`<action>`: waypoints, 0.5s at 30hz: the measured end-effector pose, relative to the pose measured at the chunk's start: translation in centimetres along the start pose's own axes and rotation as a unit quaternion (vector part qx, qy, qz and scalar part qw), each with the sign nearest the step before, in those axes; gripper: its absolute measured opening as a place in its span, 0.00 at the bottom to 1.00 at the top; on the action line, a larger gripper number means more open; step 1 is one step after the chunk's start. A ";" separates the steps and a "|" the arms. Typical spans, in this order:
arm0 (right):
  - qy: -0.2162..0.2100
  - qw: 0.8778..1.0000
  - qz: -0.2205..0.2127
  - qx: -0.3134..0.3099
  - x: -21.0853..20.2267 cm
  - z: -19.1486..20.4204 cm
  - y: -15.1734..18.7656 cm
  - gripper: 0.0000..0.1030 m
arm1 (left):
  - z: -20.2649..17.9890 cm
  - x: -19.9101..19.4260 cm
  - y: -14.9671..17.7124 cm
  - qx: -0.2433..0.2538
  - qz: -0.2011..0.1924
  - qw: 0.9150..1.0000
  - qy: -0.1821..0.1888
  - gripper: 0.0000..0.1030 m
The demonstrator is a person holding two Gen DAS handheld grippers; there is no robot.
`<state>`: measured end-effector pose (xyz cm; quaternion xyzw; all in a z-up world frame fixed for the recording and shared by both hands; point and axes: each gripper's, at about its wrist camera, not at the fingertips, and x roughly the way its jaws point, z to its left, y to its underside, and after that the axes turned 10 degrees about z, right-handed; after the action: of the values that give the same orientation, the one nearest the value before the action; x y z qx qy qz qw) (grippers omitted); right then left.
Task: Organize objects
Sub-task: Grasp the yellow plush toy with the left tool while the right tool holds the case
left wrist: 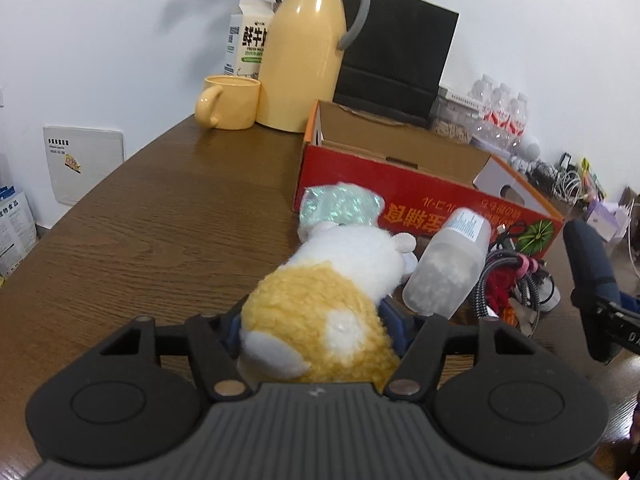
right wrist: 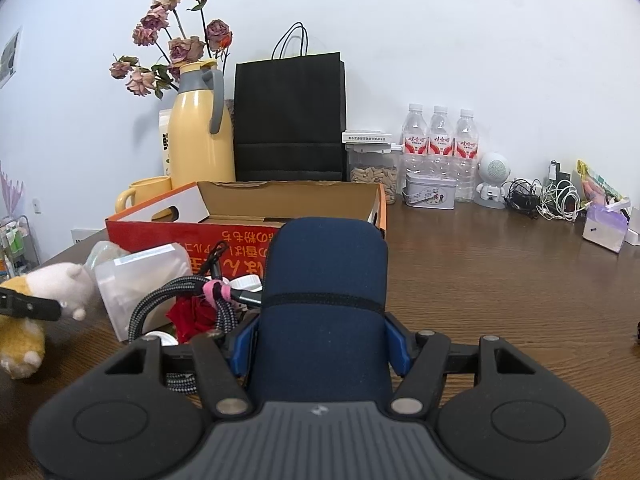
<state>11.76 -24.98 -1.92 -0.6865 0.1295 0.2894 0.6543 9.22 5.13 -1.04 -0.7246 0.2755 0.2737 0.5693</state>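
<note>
- Plush toy, one, yellow and white, lay on the brown table between the fingers of my left gripper; the blue pads sat at its yellow rump, but whether they pressed it I could not tell
- Seen from my right wrist, one black left finger lay across the toy's middle
- My right gripper pinched one dark blue padded case, its blue pads tight against both sides of it
- One red and orange cardboard box stood open just behind the pile of things, its flaps up
- One frosted plastic container lay tipped on its side just beside the toy, near the box front
- One bundle of braided cable with a pink tie lay between the container and the blue case
- One iridescent packet rested against the box, touching the toy's head end
- At the wall stood one yellow thermos jug, one yellow mug, one milk carton and one black paper bag
- Three water bottles stood in a row, with one clear jar of nuts and one small tin beside them
- One small white robot figure stood near a tangle of chargers
</note>
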 end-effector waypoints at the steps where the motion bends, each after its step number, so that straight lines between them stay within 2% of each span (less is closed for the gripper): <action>1: -0.001 1.000 0.000 -0.001 0.0 0.0 0.0 0.61 | -0.1 -0.3 -0.1 -0.001 -0.004 1.000 0.002 0.64; 9: -0.012 1.000 0.001 -0.014 -0.3 0.7 0.1 0.60 | -0.9 -2.8 -2.0 0.010 -0.054 0.998 0.010 0.64; 15: -0.036 0.999 -0.025 -0.022 -0.9 1.7 -1.8 0.60 | -2.7 -3.2 -5.1 0.021 -0.091 0.995 0.025 0.64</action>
<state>11.60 -23.27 0.12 -0.6930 0.0820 0.3004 0.6502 10.83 3.83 5.25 -0.7414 0.2281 0.1964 0.5998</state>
